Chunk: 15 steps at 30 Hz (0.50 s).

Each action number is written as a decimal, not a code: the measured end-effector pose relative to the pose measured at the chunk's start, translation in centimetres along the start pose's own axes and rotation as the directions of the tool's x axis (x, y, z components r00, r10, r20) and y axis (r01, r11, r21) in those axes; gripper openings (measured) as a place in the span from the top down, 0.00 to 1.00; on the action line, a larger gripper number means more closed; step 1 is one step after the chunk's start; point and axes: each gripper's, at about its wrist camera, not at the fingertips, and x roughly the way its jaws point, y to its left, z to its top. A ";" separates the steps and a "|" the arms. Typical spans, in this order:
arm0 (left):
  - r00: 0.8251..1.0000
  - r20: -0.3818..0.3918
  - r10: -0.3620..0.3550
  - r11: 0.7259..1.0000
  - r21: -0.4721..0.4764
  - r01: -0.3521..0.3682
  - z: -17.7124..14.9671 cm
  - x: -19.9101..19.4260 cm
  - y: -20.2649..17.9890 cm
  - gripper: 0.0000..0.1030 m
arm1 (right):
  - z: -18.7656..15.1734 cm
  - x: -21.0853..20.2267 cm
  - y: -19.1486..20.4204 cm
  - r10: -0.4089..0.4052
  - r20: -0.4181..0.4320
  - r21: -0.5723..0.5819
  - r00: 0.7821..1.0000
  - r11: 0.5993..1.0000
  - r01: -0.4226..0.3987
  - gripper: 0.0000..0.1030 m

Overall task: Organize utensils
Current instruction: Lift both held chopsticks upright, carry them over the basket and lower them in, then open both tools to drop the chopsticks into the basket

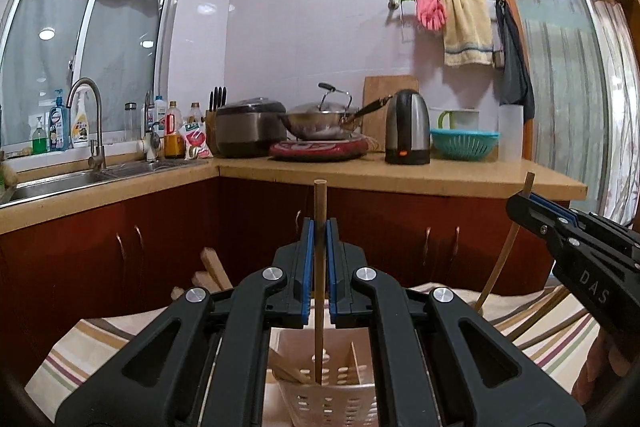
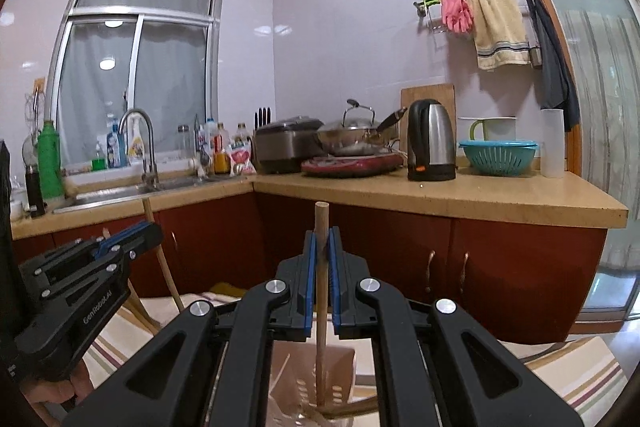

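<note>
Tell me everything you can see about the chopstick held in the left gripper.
The chopstick is a slim, round, light-brown stick that looks like wood or bamboo. It stands almost upright, clamped between the blue pads of the shut left gripper, its blunt top end rising above them. Its lower end dips into a white perforated plastic utensil basket directly below, beside other sticks lying there. Whether the tip touches the basket's bottom cannot be told.

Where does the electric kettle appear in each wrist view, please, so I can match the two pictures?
Left wrist view: kettle right of centre on the counter, beside the teal colander.
Right wrist view: kettle right of centre, left of the same colander.
Shared landmark: the yellow towel on the wall rail.
</note>
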 end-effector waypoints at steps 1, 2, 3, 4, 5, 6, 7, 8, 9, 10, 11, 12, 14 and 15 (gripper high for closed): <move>1.000 0.006 0.010 1.000 0.020 -0.010 -0.1 -0.1 -0.2 0.94 | -0.3 -0.1 0.2 -0.013 0.000 -0.014 1.000 1.000 0.013 0.93; 1.000 0.009 0.017 0.999 0.040 -0.017 -0.2 -0.2 -0.5 0.94 | -0.3 -0.1 0.4 -0.018 0.002 -0.027 1.000 0.999 0.018 0.93; 1.000 0.010 0.017 0.998 0.057 -0.018 -0.3 -0.3 -0.7 0.94 | -0.3 -0.2 0.6 -0.024 0.002 -0.040 1.000 0.999 0.024 0.93; 1.000 0.005 0.014 0.998 0.061 -0.015 -0.4 -0.3 -0.8 0.94 | -0.3 -0.2 0.7 -0.025 0.000 -0.048 1.000 0.999 0.025 0.93; 1.000 0.003 0.016 0.998 0.065 -0.016 -0.5 -0.3 -0.9 0.94 | -0.3 -0.2 0.7 -0.027 -0.002 -0.052 1.000 0.998 0.027 0.93; 1.000 0.005 0.018 0.997 0.071 -0.019 -0.5 -0.4 -0.9 0.94 | -0.2 -0.3 0.7 -0.031 -0.005 -0.054 1.000 0.998 0.030 0.93; 1.000 0.002 0.017 0.997 0.075 -0.017 -0.5 -0.4 -1.0 0.94 | -0.2 -0.2 0.7 -0.034 -0.006 -0.053 0.999 0.998 0.033 0.93; 1.000 -0.001 0.017 0.997 0.074 -0.017 -0.5 -0.5 -1.0 0.94 | -0.2 -0.3 0.7 -0.035 -0.007 -0.047 0.999 0.998 0.035 0.92; 1.000 -0.002 0.019 0.997 0.070 -0.019 -0.4 -0.5 -1.0 0.92 | -0.2 -0.3 0.6 -0.036 -0.010 -0.045 0.999 0.998 0.035 0.86; 1.000 -0.008 0.016 0.998 0.068 -0.015 -0.4 -0.5 -0.9 0.91 | -0.1 -0.3 0.6 -0.037 -0.010 -0.043 0.999 0.998 0.036 0.74; 1.000 -0.014 0.014 0.998 0.067 -0.013 -0.3 -0.4 -0.9 0.91 | 0.0 -0.5 0.6 -0.039 -0.006 -0.041 0.999 0.998 0.039 0.68; 1.000 -0.020 0.012 0.998 0.070 -0.011 -0.3 -0.5 -1.0 0.88 | 0.2 -0.7 0.6 -0.042 0.000 -0.040 0.999 0.998 0.042 0.57; 1.000 -0.026 0.008 0.997 0.078 -0.006 -0.3 -0.6 -1.2 0.81 | 0.6 -1.1 0.8 -0.046 0.010 -0.046 0.999 0.998 0.046 0.51; 1.000 -0.026 0.010 0.997 0.083 -0.007 -0.2 -0.7 -1.3 0.72 | 0.7 -1.3 0.9 -0.046 0.014 -0.048 0.999 0.998 0.047 0.47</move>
